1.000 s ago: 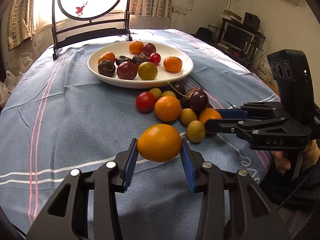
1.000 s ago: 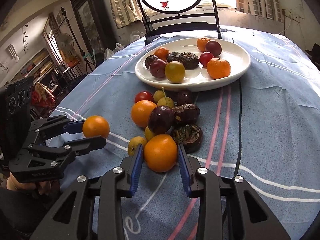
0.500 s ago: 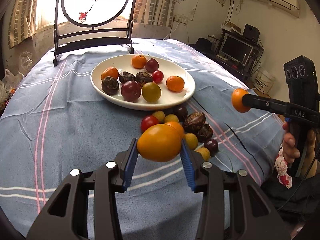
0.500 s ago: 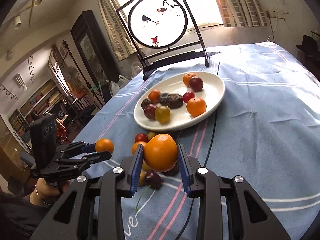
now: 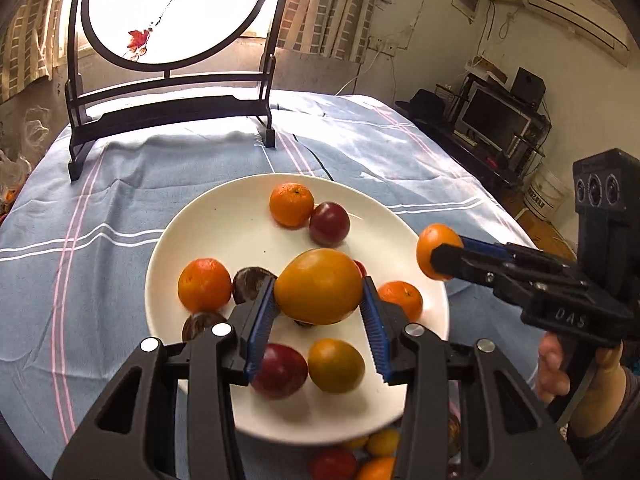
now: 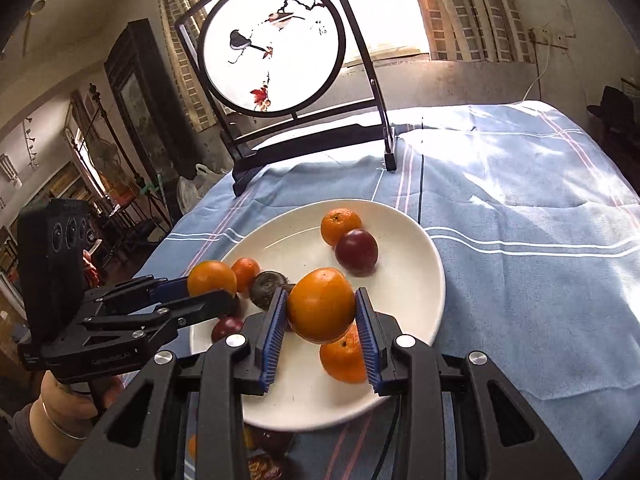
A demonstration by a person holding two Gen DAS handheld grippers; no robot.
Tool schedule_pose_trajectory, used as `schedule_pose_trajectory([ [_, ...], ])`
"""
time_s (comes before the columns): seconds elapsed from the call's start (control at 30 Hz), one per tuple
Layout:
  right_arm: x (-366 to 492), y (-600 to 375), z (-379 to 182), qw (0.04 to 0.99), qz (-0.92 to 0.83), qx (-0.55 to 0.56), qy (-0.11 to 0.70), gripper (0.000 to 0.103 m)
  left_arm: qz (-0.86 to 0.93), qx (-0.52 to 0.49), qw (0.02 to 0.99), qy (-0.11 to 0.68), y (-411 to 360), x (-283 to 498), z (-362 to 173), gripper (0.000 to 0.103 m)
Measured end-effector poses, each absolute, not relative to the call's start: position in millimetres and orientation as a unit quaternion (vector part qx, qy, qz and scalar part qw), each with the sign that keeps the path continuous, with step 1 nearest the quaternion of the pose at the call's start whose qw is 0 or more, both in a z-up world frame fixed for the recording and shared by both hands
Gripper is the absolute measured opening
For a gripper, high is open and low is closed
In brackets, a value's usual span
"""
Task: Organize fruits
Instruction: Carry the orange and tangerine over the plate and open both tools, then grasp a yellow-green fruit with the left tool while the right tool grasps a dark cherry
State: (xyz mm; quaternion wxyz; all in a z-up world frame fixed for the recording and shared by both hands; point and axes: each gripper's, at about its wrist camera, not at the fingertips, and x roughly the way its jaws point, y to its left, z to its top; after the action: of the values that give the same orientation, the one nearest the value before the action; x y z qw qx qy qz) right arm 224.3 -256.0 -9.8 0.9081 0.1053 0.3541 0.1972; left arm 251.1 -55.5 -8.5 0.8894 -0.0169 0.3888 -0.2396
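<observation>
My left gripper (image 5: 318, 320) is shut on a yellow-orange fruit (image 5: 318, 286) and holds it above the middle of the white plate (image 5: 224, 220). My right gripper (image 6: 322, 322) is shut on an orange (image 6: 320, 304) and holds it above the plate's (image 6: 416, 280) near side. Each gripper shows in the other view: the right (image 5: 440, 256) with its orange at the plate's right rim, the left (image 6: 212, 288) with its fruit at the plate's left rim. The plate holds several fruits: oranges (image 5: 291, 204), plums (image 5: 329, 223), dark wrinkled fruits (image 5: 250, 282).
Several loose fruits (image 5: 360, 460) lie on the blue striped tablecloth (image 5: 100, 240) just below the plate's near rim. A black-framed round screen (image 5: 172, 40) stands at the table's far edge. A desk with a monitor (image 5: 492, 120) is off to the right.
Both grippers have lifted their fruits from the cloth and carried them forward over the plate. The loose pile now lies behind and below the fingers.
</observation>
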Motion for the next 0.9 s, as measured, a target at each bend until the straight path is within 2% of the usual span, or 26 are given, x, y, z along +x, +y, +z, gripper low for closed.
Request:
schedule_pose_trajectory([
  [0.03,228.8,-254.2,-12.4,0.908,0.197,0.105,0.354,0.036,-0.235,-0.021,0.889,0.393,-56.0,259.7,-12.2,0.048],
  [0.07,231.6,-251.8,-14.3,0.907,0.199,0.103,0.355,0.036,-0.226,-0.024,0.889,0.397,-54.8,266.7,-16.1,0.062],
  [0.1,231.6,-250.3,-15.6,0.907,0.199,0.102,0.356,0.041,-0.219,-0.031,0.890,0.399,-52.2,270.9,-18.2,0.064],
  [0.13,230.1,-250.6,-15.2,0.908,0.199,0.106,0.354,0.053,-0.217,-0.038,0.890,0.399,-49.1,271.7,-18.8,0.064],
  [0.17,225.2,-252.8,-12.7,0.911,0.197,0.112,0.346,0.056,-0.217,-0.042,0.891,0.397,-45.9,269.0,-17.6,0.064],
  [0.23,212.3,-257.1,-7.0,0.912,0.204,0.118,0.335,0.056,-0.220,-0.046,0.895,0.384,-38.5,253.2,-11.5,0.065],
  [0.43,146.1,-264.0,-8.9,0.907,0.225,0.101,0.340,0.056,-0.243,-0.004,0.898,0.366,-25.3,168.5,-3.5,0.076],
  [0.63,73.0,-244.5,-36.8,0.889,0.262,0.045,0.373,0.056,-0.255,0.054,0.892,0.370,-25.4,89.9,-20.8,0.076],
  [0.73,48.2,-232.8,-50.8,0.878,0.281,0.034,0.385,0.055,-0.260,0.082,0.886,0.374,-33.5,62.4,-36.2,0.076],
  [0.83,46.1,-228.5,-64.4,0.881,0.256,0.028,0.396,0.028,-0.250,0.097,0.887,0.375,-41.1,49.1,-52.5,0.076],
  [0.9,50.1,-231.9,-70.2,0.881,0.247,0.053,0.400,0.027,-0.248,0.097,0.888,0.376,-43.8,44.8,-58.1,0.076],
])
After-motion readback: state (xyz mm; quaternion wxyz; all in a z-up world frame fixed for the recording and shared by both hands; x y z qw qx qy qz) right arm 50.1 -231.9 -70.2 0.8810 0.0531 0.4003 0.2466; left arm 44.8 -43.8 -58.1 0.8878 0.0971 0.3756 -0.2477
